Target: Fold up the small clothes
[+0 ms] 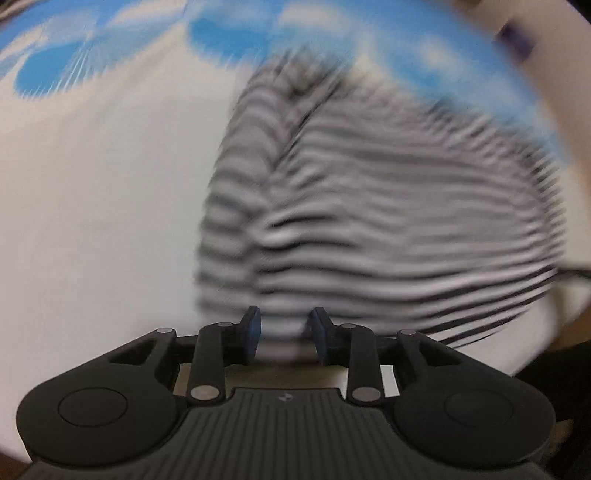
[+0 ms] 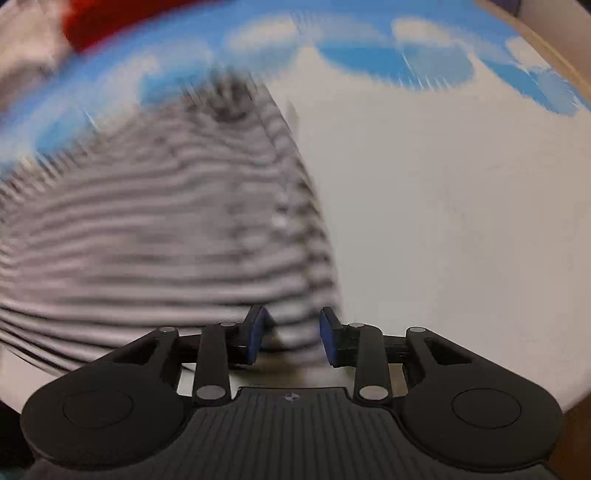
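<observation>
**Hovering both tongs over the striped garment, jaws apart**

Looking down steeply from both wrists; both views are motion-blurred, so fine detail is lost. My left gripper (image 1: 284, 338) stands part open, blue pads (image 1: 254, 334) apart, with the near hem of the striped garment (image 1: 388, 206) showing in the gap. The pads do not press on the cloth as far as I can see, so nothing is held. My right gripper (image 2: 291, 338) is a bit wider open, its blue pads (image 2: 255, 338) also apart, again with striped fabric in the gap and no grip visible.

The garment, black-and-white stripes, lies spread on a white cloth with blue cloud print (image 1: 92, 184). In the left wrist view it fills the right half, with a fold ridge running from far to near along its left part. In the right wrist view it fills the left half (image 2: 147, 229), its right edge running down to my pads. The blue print band sits along the far side. Something red (image 2: 122, 18) sits at the far left in the right view, too blurred to tell what.
</observation>
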`<state>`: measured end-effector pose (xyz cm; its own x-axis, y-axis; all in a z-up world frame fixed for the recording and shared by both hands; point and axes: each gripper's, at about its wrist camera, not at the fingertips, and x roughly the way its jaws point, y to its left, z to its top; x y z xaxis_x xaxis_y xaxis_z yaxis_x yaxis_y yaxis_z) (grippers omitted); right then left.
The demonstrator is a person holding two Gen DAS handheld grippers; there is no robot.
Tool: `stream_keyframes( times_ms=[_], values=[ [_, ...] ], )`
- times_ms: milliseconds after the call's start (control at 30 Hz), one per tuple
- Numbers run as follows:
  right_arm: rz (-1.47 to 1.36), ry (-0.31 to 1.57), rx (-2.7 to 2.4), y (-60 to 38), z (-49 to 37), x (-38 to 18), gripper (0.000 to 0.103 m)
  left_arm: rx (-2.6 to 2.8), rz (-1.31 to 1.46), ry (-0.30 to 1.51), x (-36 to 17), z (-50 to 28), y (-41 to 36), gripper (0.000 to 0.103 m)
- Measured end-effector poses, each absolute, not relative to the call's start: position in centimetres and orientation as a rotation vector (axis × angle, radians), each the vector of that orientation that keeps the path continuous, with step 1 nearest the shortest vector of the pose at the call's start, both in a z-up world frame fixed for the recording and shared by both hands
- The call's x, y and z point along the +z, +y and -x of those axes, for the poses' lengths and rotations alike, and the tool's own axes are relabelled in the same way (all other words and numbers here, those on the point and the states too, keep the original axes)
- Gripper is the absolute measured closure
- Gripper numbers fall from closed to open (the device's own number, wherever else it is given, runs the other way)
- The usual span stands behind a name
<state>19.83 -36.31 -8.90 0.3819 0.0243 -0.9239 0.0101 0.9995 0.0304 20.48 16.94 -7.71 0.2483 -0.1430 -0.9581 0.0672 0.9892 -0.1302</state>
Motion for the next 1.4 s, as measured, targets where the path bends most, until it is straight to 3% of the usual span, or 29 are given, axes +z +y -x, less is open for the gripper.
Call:
stream_keyframes(
  times_ms=[67,200,333,400,533,667,700,933,1067,1133,1400],
  values=[
    [-0.054,1.150,0.016,-36.6,-19.9,-7.9,0.054,-0.114,0.096,1.316,-7.8,-20.8,17.7,0.055],
    [-0.070,1.066,0.049,-36.6,-19.6,-6.4,0.055,-0.081,0.171,1.197,-5.5,-20.8,19.0,0.056],
    [0.036,1.197,0.015,-36.1,-19.8,-9.4,0.050,0.032,0.178,1.256,-6.6,-21.7,20.3,0.056],
    [0.023,1.155,0.024,-36.1,-19.5,-8.4,0.051,0.082,0.144,1.305,-7.5,-22.1,20.0,0.056],
    [-0.008,1.058,0.048,-36.3,-19.1,-6.6,0.052,0.058,0.179,1.203,-5.4,-21.5,20.3,0.056],
    [0.062,1.175,0.010,-36.2,-19.6,-9.2,0.051,-0.028,0.224,1.109,-4.0,-21.5,19.1,0.056],
    [0.070,1.192,0.006,-36.2,-19.5,-9.7,0.046,-0.052,0.228,1.096,-3.7,-21.6,18.6,0.056],
    [0.019,1.039,0.035,-36.1,-18.8,-6.8,0.047,-0.246,0.171,1.024,-3.1,-21.5,13.9,0.056],
    [0.076,1.124,0.009,-36.1,-19.3,-9.2,0.047,-0.323,0.106,1.028,-3.7,-21.6,11.1,0.056],
    [0.091,1.160,-0.003,-36.2,-18.9,-10.0,0.040,-0.341,0.071,1.049,-4.3,-21.9,9.9,0.056],
    [0.031,1.026,-0.007,-36.2,-17.7,-6.7,0.044,-0.266,-0.034,1.133,-7.1,-23.3,7.8,0.056]
  ],
)
